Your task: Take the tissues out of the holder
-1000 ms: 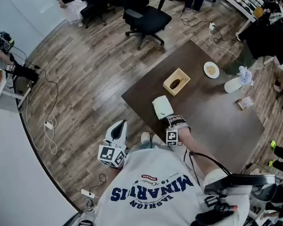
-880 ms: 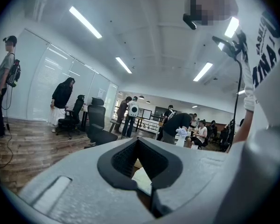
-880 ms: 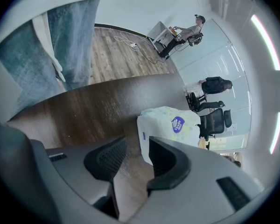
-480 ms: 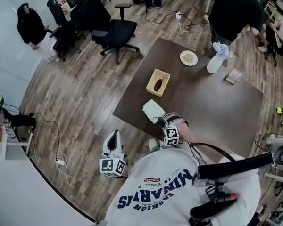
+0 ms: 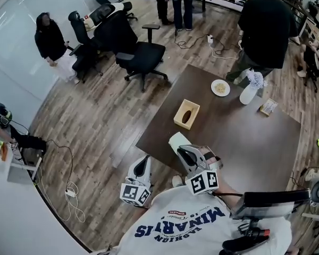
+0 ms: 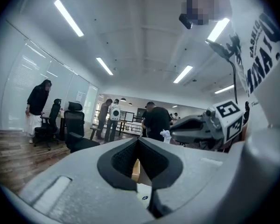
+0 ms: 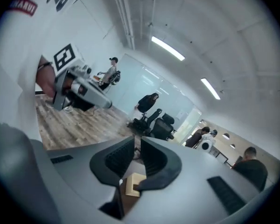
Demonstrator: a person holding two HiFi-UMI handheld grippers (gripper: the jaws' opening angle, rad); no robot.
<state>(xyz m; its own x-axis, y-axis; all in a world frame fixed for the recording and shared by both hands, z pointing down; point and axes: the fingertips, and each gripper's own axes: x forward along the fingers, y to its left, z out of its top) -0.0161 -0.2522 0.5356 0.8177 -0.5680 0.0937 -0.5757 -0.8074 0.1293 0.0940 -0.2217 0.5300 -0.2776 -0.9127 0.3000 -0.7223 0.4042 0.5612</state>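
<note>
Tissue holder (image 5: 186,114), a pale wooden box with a dark slot in its lid, sits upright near the middle of the dark tabletop (image 5: 244,142). No tissue shows above the slot, so the tissues are judged to be all inside. The right hand-held gripper (image 5: 176,141) hangs over the near edge of the tabletop, aimed at the holder but well short of it. Its jaws are closing, a narrow gap remains between the pads, and nothing is between them. The left hand-held gripper (image 5: 143,162) is held low, off the tabletop edge, pads together and empty. Risks from here: jaws closed this early would have to be reopened before entering the slot, or they will butt the lid and shove the box. The holder looks light and unanchored, and with the left hand-held gripper not bracing it, a pull on a tissue could lift or drag the whole box. A shallow pinch may tear the sheet. The plate (image 5: 220,87) and the vase (image 5: 250,93) stand well apart, so a knock seems unlikely.
</note>
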